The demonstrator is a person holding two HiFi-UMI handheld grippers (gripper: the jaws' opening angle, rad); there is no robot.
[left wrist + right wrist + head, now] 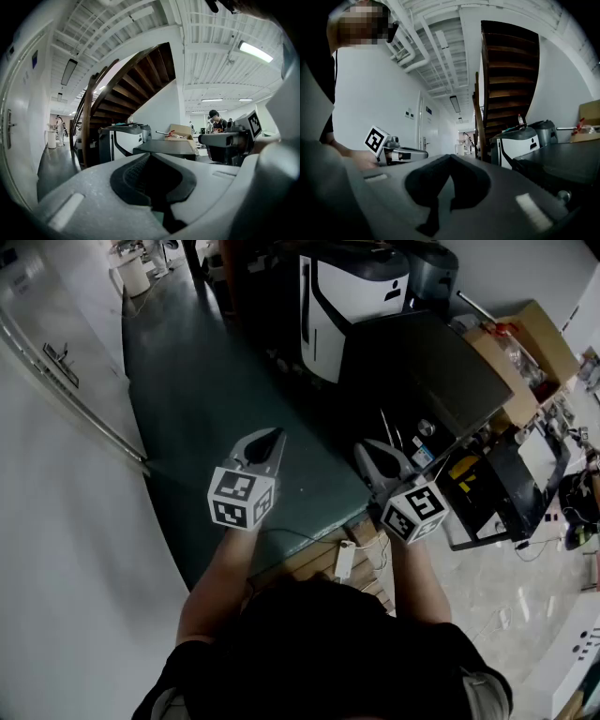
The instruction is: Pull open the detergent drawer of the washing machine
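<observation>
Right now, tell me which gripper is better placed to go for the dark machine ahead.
Right, probably. The right gripper sits close beside the dark machine; the left gripper hangs over the floor, farther off. Both are shut and empty.

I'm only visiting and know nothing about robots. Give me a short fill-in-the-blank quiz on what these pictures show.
1. The left gripper has its jaws ____, with nothing between them.
2. The right gripper holds ____.
3. Behind the white-and-black machine rises a dark wooden ____.
4. The cardboard box lies on the person's ____ side.
Missing words: shut; nothing; staircase; right.
</observation>
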